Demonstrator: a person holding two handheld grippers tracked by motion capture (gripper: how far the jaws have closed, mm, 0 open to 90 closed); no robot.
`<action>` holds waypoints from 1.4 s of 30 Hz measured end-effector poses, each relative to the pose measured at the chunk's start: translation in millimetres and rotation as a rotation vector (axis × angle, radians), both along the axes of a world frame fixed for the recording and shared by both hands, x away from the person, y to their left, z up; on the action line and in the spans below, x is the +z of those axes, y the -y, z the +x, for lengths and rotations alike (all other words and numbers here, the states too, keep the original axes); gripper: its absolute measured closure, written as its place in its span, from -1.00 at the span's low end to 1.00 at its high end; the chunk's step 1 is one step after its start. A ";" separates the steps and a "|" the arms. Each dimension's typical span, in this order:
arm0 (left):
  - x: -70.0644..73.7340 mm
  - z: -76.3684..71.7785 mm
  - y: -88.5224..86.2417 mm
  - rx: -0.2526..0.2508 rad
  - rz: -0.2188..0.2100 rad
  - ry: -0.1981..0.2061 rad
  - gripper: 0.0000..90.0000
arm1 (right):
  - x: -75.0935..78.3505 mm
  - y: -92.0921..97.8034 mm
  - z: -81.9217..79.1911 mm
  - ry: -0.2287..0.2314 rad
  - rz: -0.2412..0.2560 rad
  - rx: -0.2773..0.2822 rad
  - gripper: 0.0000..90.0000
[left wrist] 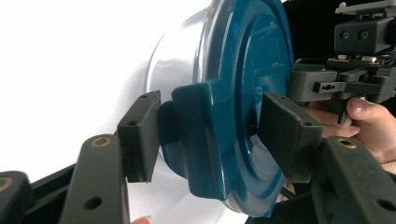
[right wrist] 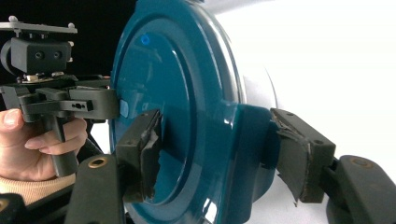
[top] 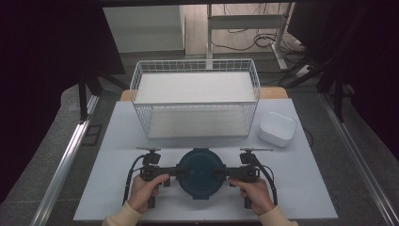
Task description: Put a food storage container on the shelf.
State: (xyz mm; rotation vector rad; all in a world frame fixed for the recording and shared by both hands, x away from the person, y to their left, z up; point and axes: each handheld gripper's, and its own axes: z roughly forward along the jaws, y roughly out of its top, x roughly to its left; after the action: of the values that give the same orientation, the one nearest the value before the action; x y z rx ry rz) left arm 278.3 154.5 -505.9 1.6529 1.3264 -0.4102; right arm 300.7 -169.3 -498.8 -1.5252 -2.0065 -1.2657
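Note:
A round white container with a dark teal lid (top: 201, 173) sits at the table's near edge, between my two hands. From its left, my left gripper (top: 181, 172) is shut on the lid's side clip (left wrist: 196, 135), one pad under the clip and one on the lid top (left wrist: 252, 70). From the opposite side, my right gripper (top: 220, 172) is shut on the other clip (right wrist: 247, 140), its worn pads (right wrist: 144, 144) pinching clip and lid face (right wrist: 159, 70). The white bowl wall (left wrist: 173, 65) shows below the lid rim.
A tall white wire basket (top: 136, 80) with two shelves stands across the back of the light table (top: 117, 141). A small white lidded box (top: 277, 128) rests at the right, next to the basket. Dark floor and metal rails flank the table.

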 end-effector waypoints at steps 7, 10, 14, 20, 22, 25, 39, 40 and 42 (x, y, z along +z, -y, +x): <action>5.8 -3.9 2.2 -0.014 0.022 0.033 -0.05 | 6.3 0.6 -1.9 0.041 -0.004 -0.001 -0.17; 7.7 -4.7 2.5 -0.012 0.020 0.037 -0.05 | 9.6 1.1 -2.7 0.056 -0.007 0.003 -0.17; 13.4 -6.7 2.1 -0.011 0.019 0.055 -0.05 | 15.3 0.7 -4.5 0.081 -0.006 0.008 -0.17; 25.2 -10.3 0.7 -0.014 0.021 0.096 -0.04 | 24.1 0.0 -7.4 0.123 -0.001 0.019 -0.17; 26.7 -10.8 0.6 -0.012 0.021 0.100 -0.04 | 25.7 -0.2 -7.9 0.128 -0.002 0.020 -0.17; 32.8 -12.2 -0.1 -0.014 0.024 0.121 -0.04 | 32.1 -1.1 -9.5 0.153 -0.002 0.022 -0.17; 42.8 -15.8 -1.9 -0.025 0.023 0.154 -0.04 | 46.3 -3.2 -12.6 0.213 -0.016 0.043 -0.17; 43.1 -15.9 -2.1 -0.025 0.022 0.156 -0.04 | 47.0 -3.3 -12.9 0.215 -0.017 0.043 -0.17; 43.6 -16.0 -2.3 -0.026 0.022 0.157 -0.04 | 48.2 -3.6 -13.3 0.218 -0.018 0.044 -0.17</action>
State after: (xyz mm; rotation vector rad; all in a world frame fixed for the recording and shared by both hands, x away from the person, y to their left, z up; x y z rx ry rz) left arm 262.3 156.8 -462.3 1.6861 1.1980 -0.2752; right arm 287.4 -165.7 -450.6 -1.3951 -2.1767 -1.4549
